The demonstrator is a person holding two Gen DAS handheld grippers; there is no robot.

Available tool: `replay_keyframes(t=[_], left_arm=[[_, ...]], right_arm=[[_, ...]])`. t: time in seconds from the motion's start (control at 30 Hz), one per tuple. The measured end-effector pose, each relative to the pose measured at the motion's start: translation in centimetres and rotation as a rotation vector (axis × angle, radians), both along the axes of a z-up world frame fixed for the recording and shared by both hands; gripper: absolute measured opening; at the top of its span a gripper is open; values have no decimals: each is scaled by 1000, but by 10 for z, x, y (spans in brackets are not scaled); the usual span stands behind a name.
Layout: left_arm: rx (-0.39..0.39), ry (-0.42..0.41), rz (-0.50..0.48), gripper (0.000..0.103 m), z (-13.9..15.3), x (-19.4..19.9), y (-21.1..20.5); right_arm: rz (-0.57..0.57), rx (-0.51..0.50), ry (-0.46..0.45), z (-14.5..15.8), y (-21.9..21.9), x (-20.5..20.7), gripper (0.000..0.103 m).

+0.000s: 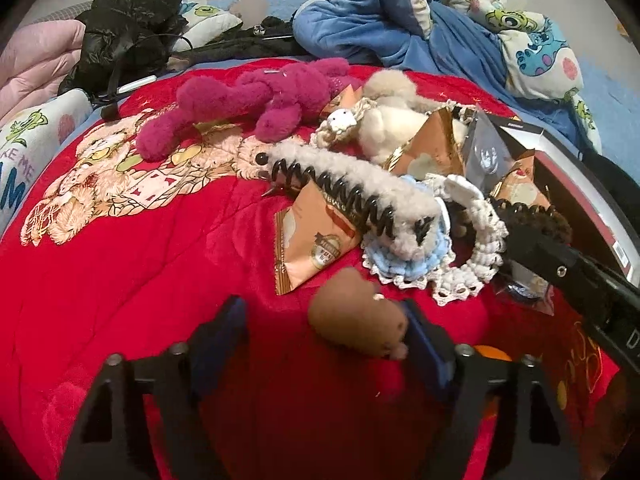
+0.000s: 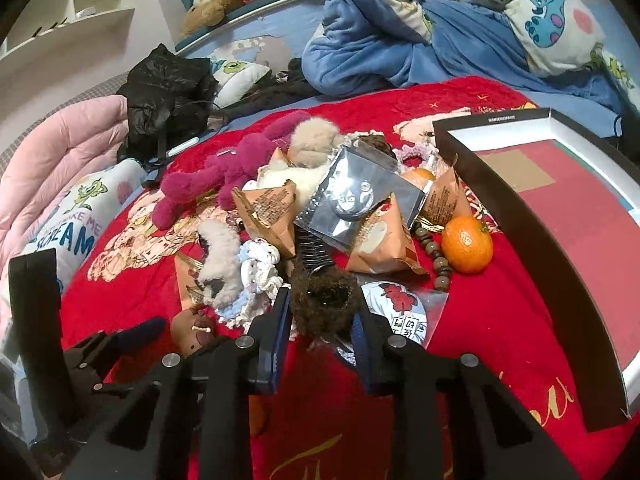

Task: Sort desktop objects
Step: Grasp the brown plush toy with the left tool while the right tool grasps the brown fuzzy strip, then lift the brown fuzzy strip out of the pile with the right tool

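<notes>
Left gripper [image 1: 324, 332]: jaws apart around a brown plush [image 1: 358, 318]; the right pad touches it, the left pad stands clear, so no grip
Right gripper [image 2: 320, 328]: clenched on a dark brown fuzzy clip [image 2: 324, 296] at the near edge of the pile
Left view only: the right gripper's black finger reaching in from the right edge onto that clip [image 1: 536, 220]; a grey fuzzy claw clip [image 1: 360, 188] with black teeth, lying over a tan packet [image 1: 312, 244] and a crocheted blue-white piece [image 1: 404, 264]
Right view only: an orange [image 2: 467, 245] beside a string of wooden beads [image 2: 434, 252], a clear pouch [image 2: 356, 196] on top of the pile, a round printed badge [image 2: 404, 308] just right of the held clip, and the box lid [image 2: 500, 200] on the right, nothing in it but paper lining
Both views: magenta plush [image 1: 260, 100] at the far side of the pile, all on a red blanket [image 1: 140, 280]; black bag [image 2: 168, 92] and blue bedding [image 2: 380, 52] beyond
</notes>
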State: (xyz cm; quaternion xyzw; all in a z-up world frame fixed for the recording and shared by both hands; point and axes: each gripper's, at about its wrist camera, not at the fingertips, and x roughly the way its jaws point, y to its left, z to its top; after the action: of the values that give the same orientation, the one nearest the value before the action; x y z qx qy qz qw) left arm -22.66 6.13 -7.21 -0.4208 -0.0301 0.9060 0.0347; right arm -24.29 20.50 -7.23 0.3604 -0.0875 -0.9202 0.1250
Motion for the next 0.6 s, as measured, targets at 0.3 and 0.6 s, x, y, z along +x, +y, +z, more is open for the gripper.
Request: replay_keyframes(t=[0.3, 0.6], left_arm=[[20, 10, 19, 45, 2, 5, -7], [25, 16, 26, 45, 6, 8, -11]], right_arm=[[-12, 5, 21, 7, -4, 8, 26], [-22, -9, 22, 11, 0, 13, 26]])
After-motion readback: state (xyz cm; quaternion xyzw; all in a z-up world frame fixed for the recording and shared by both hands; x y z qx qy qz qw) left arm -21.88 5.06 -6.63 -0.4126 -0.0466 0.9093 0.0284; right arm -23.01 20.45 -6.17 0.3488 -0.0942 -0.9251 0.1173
